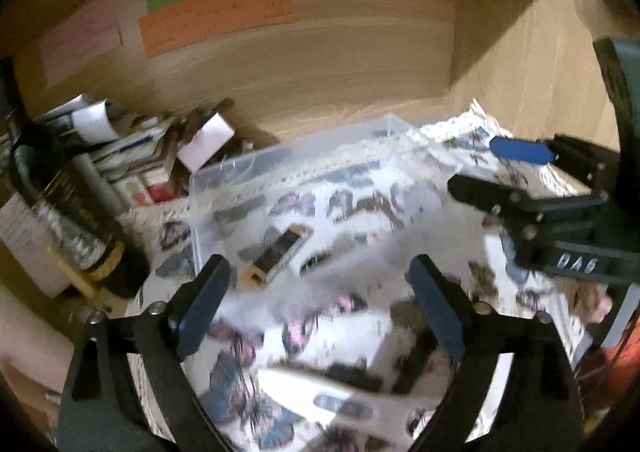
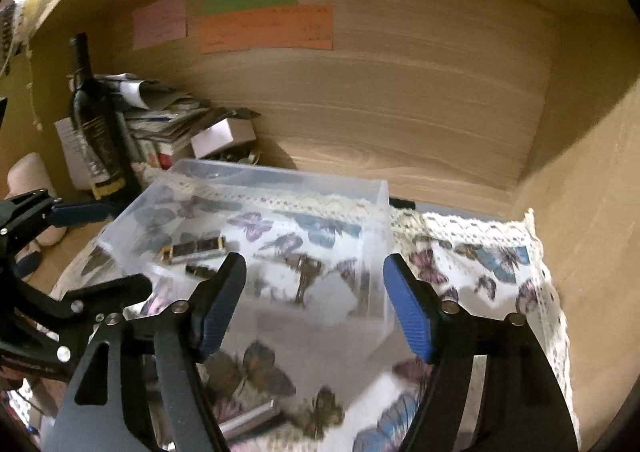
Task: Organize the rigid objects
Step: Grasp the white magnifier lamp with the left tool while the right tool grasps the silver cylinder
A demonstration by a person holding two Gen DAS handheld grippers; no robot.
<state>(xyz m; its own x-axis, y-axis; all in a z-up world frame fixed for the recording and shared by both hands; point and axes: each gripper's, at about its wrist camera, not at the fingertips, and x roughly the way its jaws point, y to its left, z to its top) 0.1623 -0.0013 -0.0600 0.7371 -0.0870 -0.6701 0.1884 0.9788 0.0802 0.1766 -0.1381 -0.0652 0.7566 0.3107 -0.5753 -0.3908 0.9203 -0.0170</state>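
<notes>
Left gripper [image 1: 320, 300] and right gripper [image 2: 314, 302], both spread wide and empty. Clear plastic bin [image 2: 376, 188] at 12 o'clock holds a gold-edged black bar [image 2: 194, 248] and keys [image 2: 304, 278], blurred. Objects at 6 o'clock are smeared and unidentifiable. Dark bottle [image 2: 94, 124] at 10 o'clock.

Both wrist views look steeply down, close over the shared clear box [image 1: 288, 188] [image 2: 280, 212], facing the wooden wall [image 1: 320, 64] [image 2: 380, 100].
</notes>
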